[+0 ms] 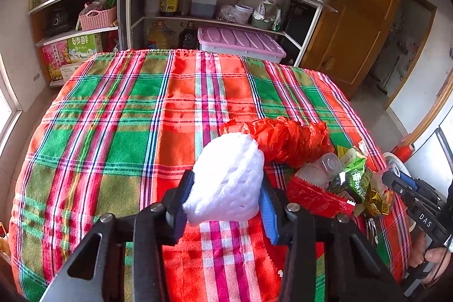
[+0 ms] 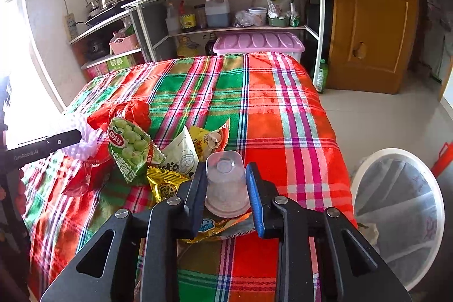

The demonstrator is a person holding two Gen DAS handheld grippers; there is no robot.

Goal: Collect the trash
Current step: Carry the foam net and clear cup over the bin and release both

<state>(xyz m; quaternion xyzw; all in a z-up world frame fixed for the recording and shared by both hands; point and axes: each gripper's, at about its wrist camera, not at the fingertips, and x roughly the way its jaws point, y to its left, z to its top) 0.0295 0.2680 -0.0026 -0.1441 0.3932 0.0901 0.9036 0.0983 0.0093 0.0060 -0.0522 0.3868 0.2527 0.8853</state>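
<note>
My left gripper [image 1: 226,180] is shut on a white foam net [image 1: 226,160], with the pads pressing its two sides just above the plaid tablecloth [image 1: 113,118]. My right gripper [image 2: 226,169] is shut on an upside-down clear plastic cup [image 2: 225,183] that stands on a flattened snack wrapper. A trash pile lies between the two grippers. It holds a crumpled red plastic bag [image 1: 286,140], a green pea snack packet [image 2: 130,146], a gold wrapper [image 2: 164,183], a red wrapper [image 2: 82,180] and pale packets [image 2: 181,152]. In the right wrist view the foam net [image 2: 76,146] shows at the left.
A bin with a white liner [image 2: 396,217] stands on the floor to the right of the table. Kitchen shelves [image 2: 226,27] with bottles and a pink-lidded box [image 2: 257,43] stand behind the table's far edge. A wooden door [image 2: 368,19] is at the back right.
</note>
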